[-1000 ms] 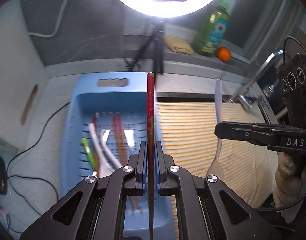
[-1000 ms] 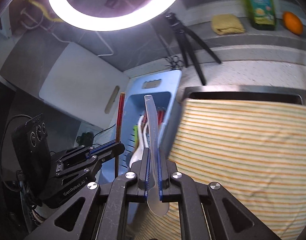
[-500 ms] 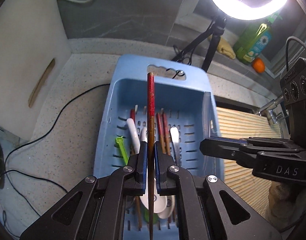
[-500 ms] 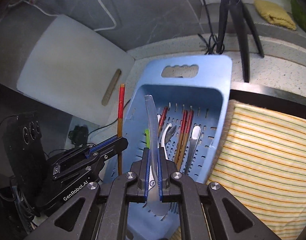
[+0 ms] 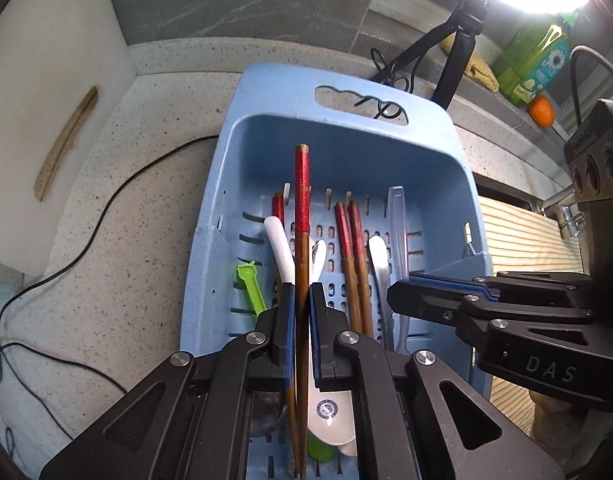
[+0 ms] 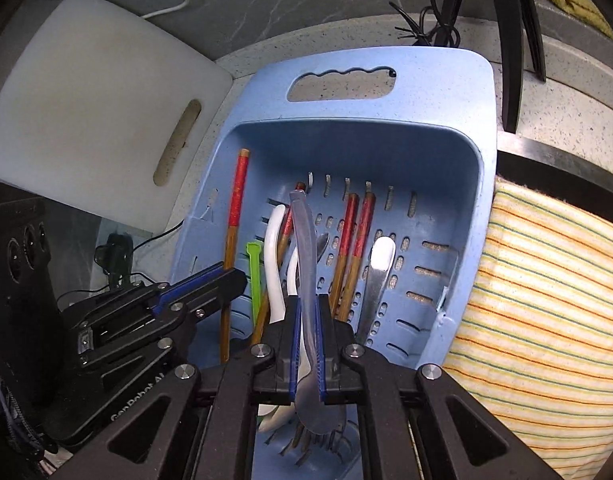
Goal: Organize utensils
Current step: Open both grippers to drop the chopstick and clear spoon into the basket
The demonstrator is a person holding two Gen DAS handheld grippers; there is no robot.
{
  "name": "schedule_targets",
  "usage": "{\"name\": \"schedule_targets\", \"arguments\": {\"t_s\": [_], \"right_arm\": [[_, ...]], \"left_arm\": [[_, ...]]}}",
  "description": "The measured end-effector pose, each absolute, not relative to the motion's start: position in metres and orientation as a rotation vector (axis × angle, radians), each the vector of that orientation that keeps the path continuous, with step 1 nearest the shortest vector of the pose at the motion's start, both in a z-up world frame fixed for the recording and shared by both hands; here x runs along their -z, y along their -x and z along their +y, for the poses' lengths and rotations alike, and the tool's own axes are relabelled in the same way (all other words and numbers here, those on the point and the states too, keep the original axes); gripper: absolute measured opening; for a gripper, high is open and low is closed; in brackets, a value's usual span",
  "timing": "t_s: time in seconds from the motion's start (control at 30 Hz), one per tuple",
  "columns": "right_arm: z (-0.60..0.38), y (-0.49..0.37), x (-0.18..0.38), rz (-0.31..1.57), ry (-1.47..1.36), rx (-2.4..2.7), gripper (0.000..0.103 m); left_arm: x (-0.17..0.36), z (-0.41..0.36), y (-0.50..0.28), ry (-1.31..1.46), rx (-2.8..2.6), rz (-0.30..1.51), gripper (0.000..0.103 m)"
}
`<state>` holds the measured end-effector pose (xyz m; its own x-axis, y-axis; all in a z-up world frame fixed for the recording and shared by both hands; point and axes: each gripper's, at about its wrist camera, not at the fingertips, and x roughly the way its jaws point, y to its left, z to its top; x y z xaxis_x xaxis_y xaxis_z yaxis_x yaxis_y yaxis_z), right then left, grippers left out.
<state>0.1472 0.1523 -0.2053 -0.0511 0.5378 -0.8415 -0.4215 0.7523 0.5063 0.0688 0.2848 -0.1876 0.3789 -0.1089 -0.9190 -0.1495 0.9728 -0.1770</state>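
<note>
Both tools now hang over the blue basket, each with a utensil to drop in.

Left tool (image 5: 301, 312) is clamped on a red-tipped chopstick (image 5: 302, 216); right tool (image 6: 308, 320) is clamped on a clear plastic spoon (image 6: 304, 248). A second ago both were off over the striped cloth (image 6: 546, 300) by the sink; they have since swung across and sunk, so the basket (image 5: 346, 128) on the desk (image 5: 146, 200) now fills both views. Already inside lie other chopsticks (image 5: 354, 248), a white spoon (image 5: 280, 248), a green scoop (image 5: 252, 286) and a metal spoon (image 6: 376, 276). By my reading, transport is done and only lowering and release remain.
</note>
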Motion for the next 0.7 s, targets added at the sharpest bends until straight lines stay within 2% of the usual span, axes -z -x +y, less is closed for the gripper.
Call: {"name": "schedule_targets", "arguments": {"t_s": [0.27, 0.33, 0.6, 0.7], "right_arm": [[0.156, -0.143, 0.201, 1.4, -0.052, -0.787, 0.009], [0.156, -0.141, 0.198, 1.389, -0.042, -0.789, 0.009], [0.154, -0.133, 0.181, 1.339, 0.003, -0.804, 0.009], [0.148, -0.127, 0.171, 1.307, 0.025, -0.818, 0.009]], "left_arm": [[0.188, 0.292, -0.065, 0.253, -0.057, 1.19, 0.006], [0.188, 0.294, -0.062, 0.258, -0.063, 1.19, 0.01], [0.176, 0.294, -0.047, 0.271, -0.085, 1.161, 0.011], [0.166, 0.291, -0.036, 0.27, -0.104, 1.132, 0.015]]}}
